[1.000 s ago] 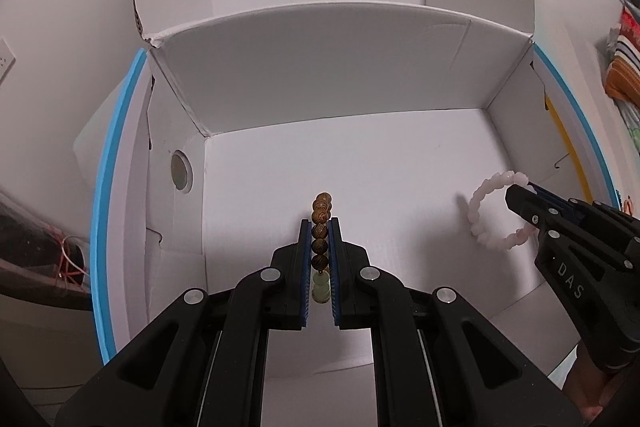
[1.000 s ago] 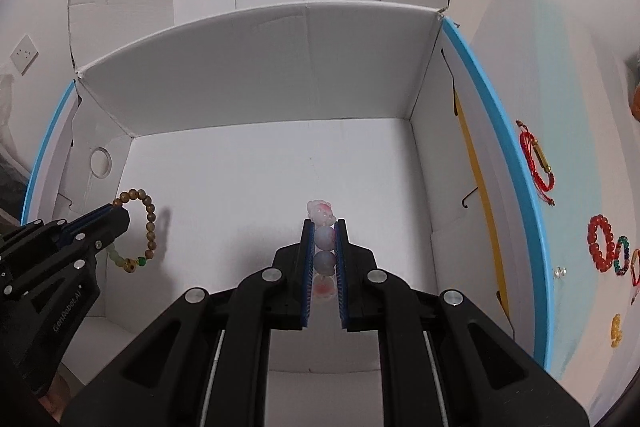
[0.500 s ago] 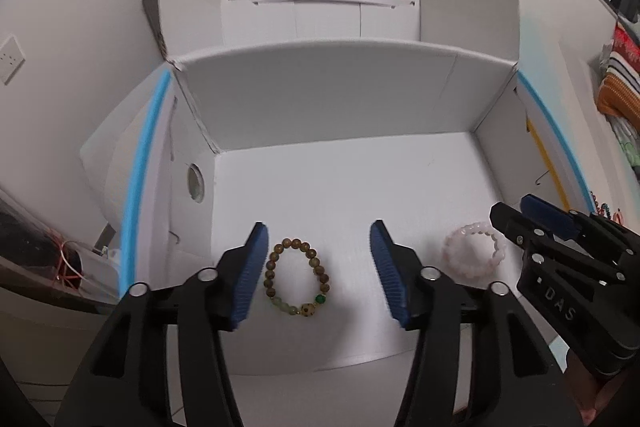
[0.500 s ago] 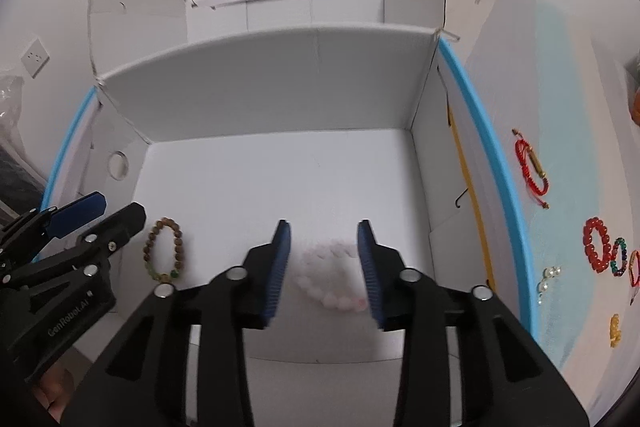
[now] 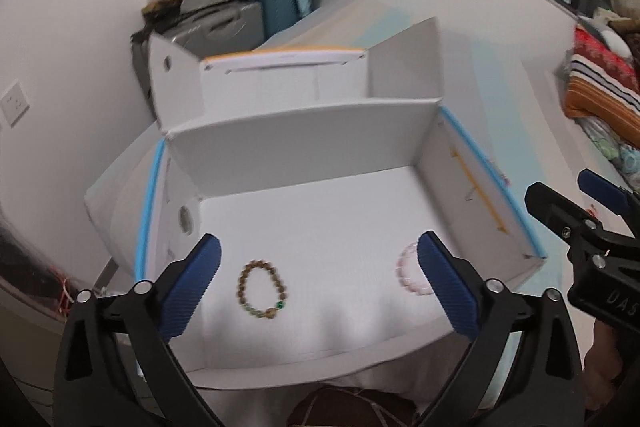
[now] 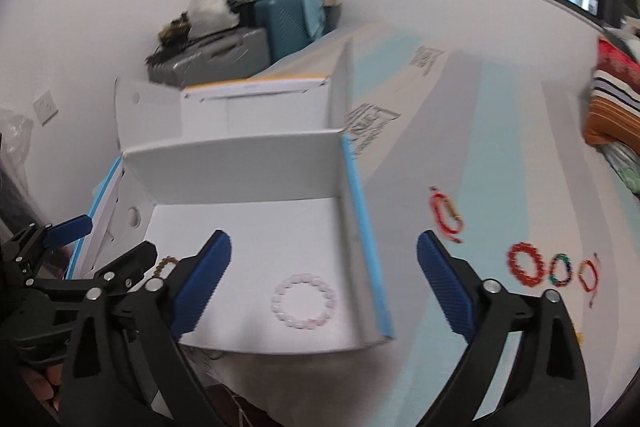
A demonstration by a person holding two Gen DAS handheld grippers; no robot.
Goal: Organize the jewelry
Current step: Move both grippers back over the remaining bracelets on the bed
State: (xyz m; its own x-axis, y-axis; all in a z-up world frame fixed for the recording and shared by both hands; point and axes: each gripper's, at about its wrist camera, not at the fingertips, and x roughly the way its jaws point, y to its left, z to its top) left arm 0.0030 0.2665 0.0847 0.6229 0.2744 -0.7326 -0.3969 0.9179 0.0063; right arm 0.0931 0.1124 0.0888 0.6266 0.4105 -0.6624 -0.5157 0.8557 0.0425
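Note:
A brown bead bracelet (image 5: pixel 261 290) lies flat on the floor of the open white box (image 5: pixel 312 131), front left. A pale pink bead bracelet (image 6: pixel 304 301) lies on the box floor front right; in the left wrist view (image 5: pixel 410 273) my finger partly hides it. My left gripper (image 5: pixel 318 281) is wide open and empty, pulled back above the box's near edge. My right gripper (image 6: pixel 324 279) is wide open and empty, above the box's right wall (image 6: pixel 366 239). The left gripper also shows in the right wrist view (image 6: pixel 96 259).
Several loose bracelets lie on the table right of the box: a red cord one (image 6: pixel 444 215), a red bead one (image 6: pixel 526 265), a green-dark one (image 6: pixel 561 270) and a thin red one (image 6: pixel 589 275). Suitcases (image 5: pixel 256 15) stand behind the box. Striped fabric (image 5: pixel 600 87) lies far right.
Both grippers opened, dropped their bracelets onto the box floor, then opened wider and pulled back and up. The right gripper has swung to the right, over the box's wall.

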